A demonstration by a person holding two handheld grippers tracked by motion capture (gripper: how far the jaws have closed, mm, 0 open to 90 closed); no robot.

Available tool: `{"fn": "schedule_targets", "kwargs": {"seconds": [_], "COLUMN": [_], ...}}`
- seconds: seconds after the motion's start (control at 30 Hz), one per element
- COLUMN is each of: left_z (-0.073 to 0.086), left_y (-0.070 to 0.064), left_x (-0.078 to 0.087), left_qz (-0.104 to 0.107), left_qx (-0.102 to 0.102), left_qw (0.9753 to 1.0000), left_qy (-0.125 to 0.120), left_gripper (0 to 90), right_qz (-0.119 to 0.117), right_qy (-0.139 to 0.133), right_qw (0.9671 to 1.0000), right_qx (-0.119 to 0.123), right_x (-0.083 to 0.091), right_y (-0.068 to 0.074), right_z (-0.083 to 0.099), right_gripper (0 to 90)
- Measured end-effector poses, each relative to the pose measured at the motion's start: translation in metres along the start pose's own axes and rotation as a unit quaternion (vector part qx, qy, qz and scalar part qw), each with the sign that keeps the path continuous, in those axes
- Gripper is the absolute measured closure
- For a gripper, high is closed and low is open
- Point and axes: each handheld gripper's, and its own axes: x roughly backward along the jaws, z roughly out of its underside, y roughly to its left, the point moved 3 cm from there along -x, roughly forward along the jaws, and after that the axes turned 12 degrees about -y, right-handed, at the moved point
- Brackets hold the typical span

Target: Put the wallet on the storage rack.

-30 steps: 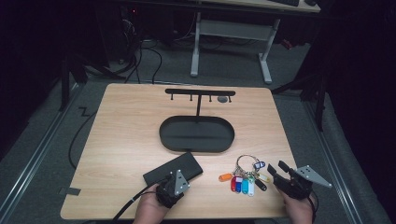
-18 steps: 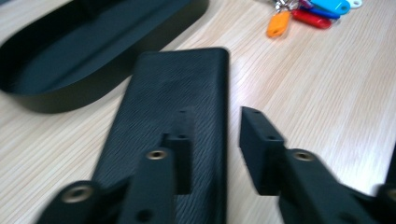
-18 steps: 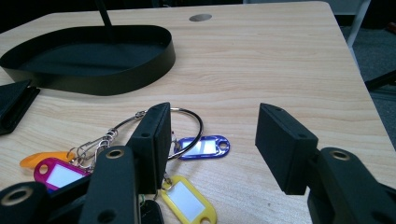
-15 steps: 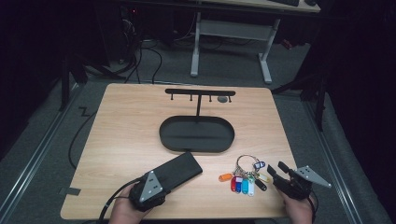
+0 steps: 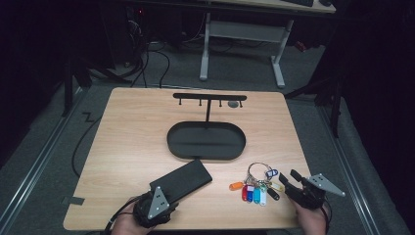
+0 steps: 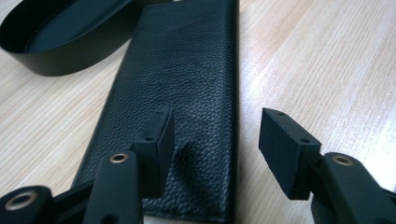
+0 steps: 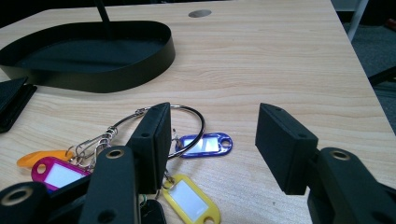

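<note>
- The left gripper (image 5: 172, 192) is hovering with its jaws spread apart over the near end of the long black pebbled-leather wallet (image 5: 182, 180), gripping nothing; in the left gripper view one jaw is standing above the leather (image 6: 187, 93) and the other above bare wood, so the wallet's long edge is lying in the gap.
- The wallet is lying flat on the pale wood-grain table (image 5: 127, 147) at about 7 o'clock from the black oval metal tray (image 5: 206, 141), its far corner just beside the tray wall; this straddling pose is probably preparing a pinch across the edge.
- The right gripper (image 5: 289, 179) is resting near the table's 5 o'clock corner, jaws likewise released and empty, pointing towards 10 o'clock at the bunch of keys.
- The steel key ring with coloured plastic tags (image 5: 257, 182) is lying flat at about 5 o'clock from the tray, well apart from the wallet; in the right gripper view the ring (image 7: 187, 122) is passing behind the left-hand jaw, with a blue tag (image 7: 203, 143) and a yellow tag (image 7: 191, 198) showing between the jaws.
- The black T-shaped hook rack (image 5: 209, 97) is rising from the tray's 12 o'clock end; its pegs are hanging bare, presumably awaiting the keys, while the tray seems meant for the wallet.
</note>
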Motion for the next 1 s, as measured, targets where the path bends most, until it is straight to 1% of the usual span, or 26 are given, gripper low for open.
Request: {"fn": "schedule_targets", "kwargs": {"seconds": [0.07, 0.1, 0.13, 0.17, 0.2, 0.23, 0.27, 0.3, 0.33, 0.37, 0.4, 0.5, 0.53, 0.67, 0.77, 0.93, 1.0], "left_z": [0.001, 0.001, 0.001, 0.001, 0.001, 0.001, 0.002, 0.002, 0.003, 0.003, 0.004, 0.004, 0.005, 0.005, 0.004, 0.002, 0.002], "left_y": [-0.001, -0.001, 0.0, 0.001, 0.0, 0.0, -0.002, -0.002, -0.005, -0.005, -0.004, -0.004, -0.004, -0.005, -0.005, -0.005, -0.005], "left_x": [-0.005, -0.007, -0.011, -0.013, -0.014, -0.015, -0.016, -0.016, -0.016, -0.016, -0.016, -0.015, -0.015, -0.014, -0.013, -0.012, -0.011], "left_qz": [-0.006, -0.012, -0.024, -0.026, -0.028, -0.029, -0.032, -0.032, -0.041, -0.042, -0.039, -0.037, -0.038, -0.035, -0.033, -0.029, -0.03], "left_qx": [-0.011, -0.017, -0.021, -0.02, -0.023, -0.03, -0.042, -0.042, -0.066, -0.068, -0.068, -0.065, -0.069, -0.074, -0.072, -0.072, -0.076], "left_qw": [0.9999, 0.9998, 0.9995, 0.9995, 0.9994, 0.9991, 0.9986, 0.9986, 0.997, 0.9968, 0.9969, 0.9972, 0.9969, 0.9966, 0.9968, 0.997, 0.9967], "left_qy": [0.004, 0.001, 0.003, 0.0, -0.001, 0.0, 0.002, 0.002, 0.003, 0.004, 0.004, 0.002, 0.0, -0.005, -0.006, -0.006, -0.007], "left_gripper": [45.4, 46.5, 46.2, 45.7, 45.7, 45.3, 44.6, 44.4, 44.9, 47.9, 49.1, 51.2, 51.2, 59.7, 64.0, 69.4, 70.3], "right_qz": [0.0, 0.0, -0.001, -0.001, -0.001, -0.001, -0.002, -0.002, -0.002, -0.003, -0.003, -0.004, -0.004, -0.004, -0.004, -0.005, -0.005], "right_qy": [0.0, -0.001, -0.001, -0.001, 0.0, -0.001, -0.001, -0.001, 0.0, 0.0, 0.001, 0.003, 0.004, 0.004, 0.006, 0.005, 0.004], "right_qw": [1.0, 1.0, 1.0, 1.0, 1.0, 1.0, 1.0, 1.0, 1.0, 1.0, 1.0, 1.0, 1.0, 0.9999, 0.9998, 0.9998, 0.9998], "right_qx": [-0.002, -0.003, -0.003, -0.004, -0.005, -0.005, -0.004, -0.004, -0.004, -0.005, -0.004, -0.007, -0.007, -0.013, -0.017, -0.017, -0.016], "right_x": [0.0, 0.0, 0.0, 0.0, 0.0, 0.0, 0.0, 0.0, 0.0, 0.0, 0.0, 0.0, -0.001, -0.001, -0.001, 0.0, 0.0], "right_y": [-0.001, -0.003, -0.004, -0.004, -0.004, -0.004, -0.004, -0.004, -0.003, -0.003, -0.003, -0.003, -0.003, -0.003, -0.003, -0.004, -0.004], "right_z": [0.0, 0.0, 0.0, 0.0, 0.0, 0.0, 0.0, 0.0, 0.001, 0.001, 0.001, 0.001, 0.002, 0.002, 0.003, 0.003, 0.002], "right_gripper": [46.2, 46.2, 46.2, 46.2, 46.2, 46.2, 46.2, 46.2, 46.2, 46.2, 46.3, 46.2, 46.2, 46.2, 46.2, 46.3, 46.3]}}
